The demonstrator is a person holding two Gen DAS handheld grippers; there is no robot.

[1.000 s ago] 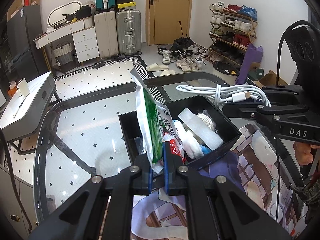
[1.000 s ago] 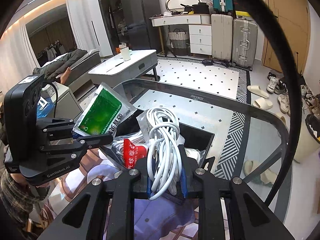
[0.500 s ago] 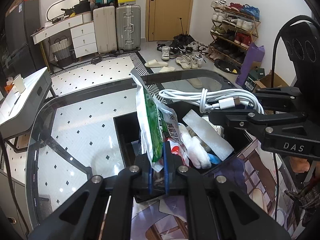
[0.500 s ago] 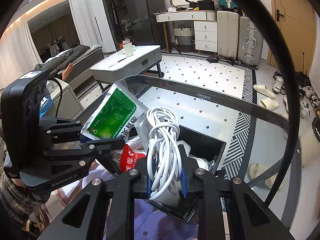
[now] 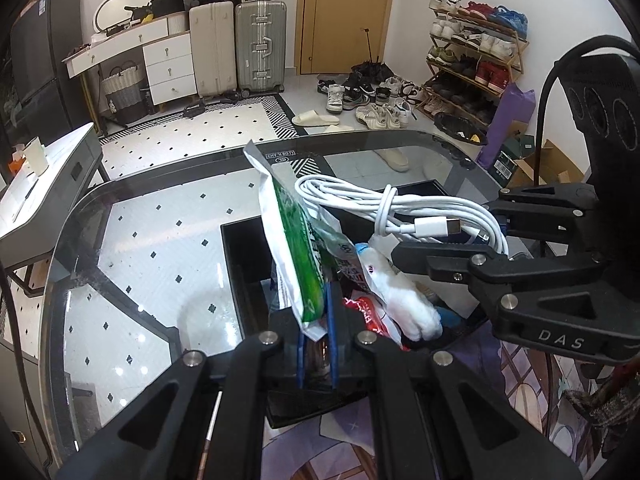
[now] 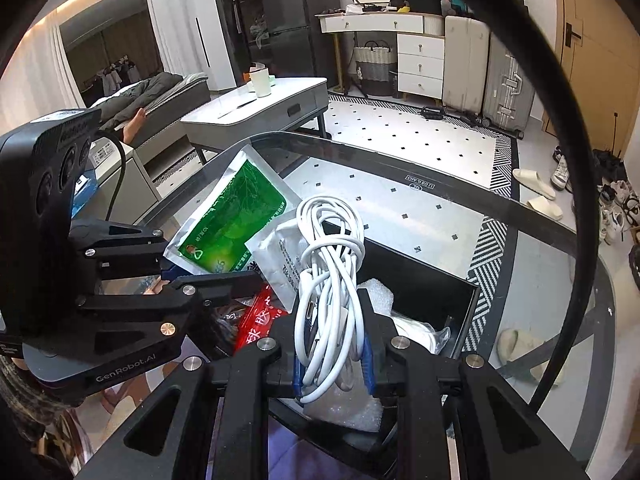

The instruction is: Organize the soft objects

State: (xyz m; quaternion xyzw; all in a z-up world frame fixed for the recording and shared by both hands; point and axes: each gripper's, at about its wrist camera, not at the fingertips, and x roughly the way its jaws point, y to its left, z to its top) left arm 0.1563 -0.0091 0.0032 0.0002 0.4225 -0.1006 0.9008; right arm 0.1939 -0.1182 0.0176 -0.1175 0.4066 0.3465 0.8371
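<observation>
Left gripper (image 5: 316,340) is clenched on the lower edge of a green-and-white foil pouch (image 5: 296,248), which stands upright above the black storage box (image 5: 240,248). Right gripper (image 6: 332,344) is clamped around a coiled white USB cable (image 6: 332,264), wrapped at its middle and held over the same box; the left view shows the bundle (image 5: 400,212) lying level, its connector plug exposed. Both items hang clear of the contents. Box already holds a white foam sheet (image 6: 378,292), a red packet (image 6: 260,316), a white cotton-like wad (image 5: 408,304) and other bagged pieces. Box sits on the glass table (image 5: 160,240), partly over a printed mat (image 5: 520,364). Judgement: sorting well advanced; pouch and cable not yet deposited, so two releases remain.
</observation>
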